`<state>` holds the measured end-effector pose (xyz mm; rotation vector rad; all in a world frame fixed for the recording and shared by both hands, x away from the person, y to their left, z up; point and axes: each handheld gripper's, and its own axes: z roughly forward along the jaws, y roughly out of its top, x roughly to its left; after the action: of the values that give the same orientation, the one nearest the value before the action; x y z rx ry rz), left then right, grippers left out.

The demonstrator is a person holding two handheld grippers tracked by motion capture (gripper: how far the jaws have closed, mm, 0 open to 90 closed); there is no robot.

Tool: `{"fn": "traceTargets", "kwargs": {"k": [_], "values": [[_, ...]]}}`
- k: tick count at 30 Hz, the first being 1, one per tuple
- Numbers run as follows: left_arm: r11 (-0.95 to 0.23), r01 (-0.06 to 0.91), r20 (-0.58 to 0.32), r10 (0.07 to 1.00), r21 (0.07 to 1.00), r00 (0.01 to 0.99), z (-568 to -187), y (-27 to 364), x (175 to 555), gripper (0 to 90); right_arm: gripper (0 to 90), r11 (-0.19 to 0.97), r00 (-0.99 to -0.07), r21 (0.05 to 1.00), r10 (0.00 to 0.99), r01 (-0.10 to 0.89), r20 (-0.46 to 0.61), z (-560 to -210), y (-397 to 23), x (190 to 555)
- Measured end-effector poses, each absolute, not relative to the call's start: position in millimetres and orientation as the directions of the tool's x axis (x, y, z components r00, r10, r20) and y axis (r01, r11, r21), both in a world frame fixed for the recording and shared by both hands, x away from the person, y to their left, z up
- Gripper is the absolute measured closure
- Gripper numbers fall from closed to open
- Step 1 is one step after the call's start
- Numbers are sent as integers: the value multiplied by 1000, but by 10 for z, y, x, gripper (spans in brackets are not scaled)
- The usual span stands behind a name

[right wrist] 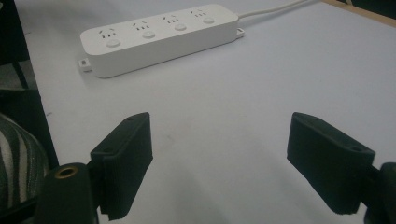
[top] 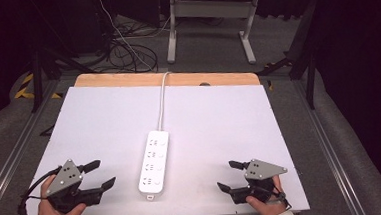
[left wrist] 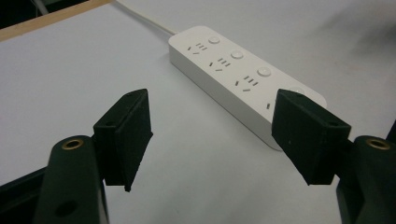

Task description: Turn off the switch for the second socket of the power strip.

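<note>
High view: near the tabletop's (top: 104,118) front edge, the left gripper (top: 100,174) and right gripper (top: 226,175) both have jaws parted, grasping nothing; between them, apart from each, lies the white power strip (top: 154,163), its cord (top: 162,101) running away.

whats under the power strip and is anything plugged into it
The power strip lies flat on the white table, its cord running to the far edge. All four sockets look empty. Its underside is hidden.
</note>
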<state>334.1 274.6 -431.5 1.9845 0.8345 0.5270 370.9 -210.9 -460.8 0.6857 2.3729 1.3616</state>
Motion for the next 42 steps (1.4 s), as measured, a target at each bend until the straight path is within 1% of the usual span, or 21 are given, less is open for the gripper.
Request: {"fn": "traceTargets", "kwargs": {"k": [6,10,14,22,34,42], "values": [[-382,337,53,725,860,687,-4254,2662,3412,305,228,431,-834,868,551,247,-36,-4612,-2105,3709],[-398,324,68,714,858,697,-4226,2605,3443,351,227,431,-836,868,548,248,-34,-4616,-2105,3709],[-404,310,76,704,861,707,-4172,2538,3495,369,227,427,-836,869,548,248,-31,-4619,-2107,3712],[-411,291,77,678,864,731,-4083,2381,3603,360,227,427,-839,869,543,250,-26,-4627,-2103,3714],[-431,283,83,657,857,749,-4036,2145,3744,363,227,424,-843,871,537,248,-21,-4629,-2104,3712],[-437,287,73,642,852,763,-4042,2015,3837,353,227,424,-844,871,536,248,-20,-4631,-2108,3712]]}}
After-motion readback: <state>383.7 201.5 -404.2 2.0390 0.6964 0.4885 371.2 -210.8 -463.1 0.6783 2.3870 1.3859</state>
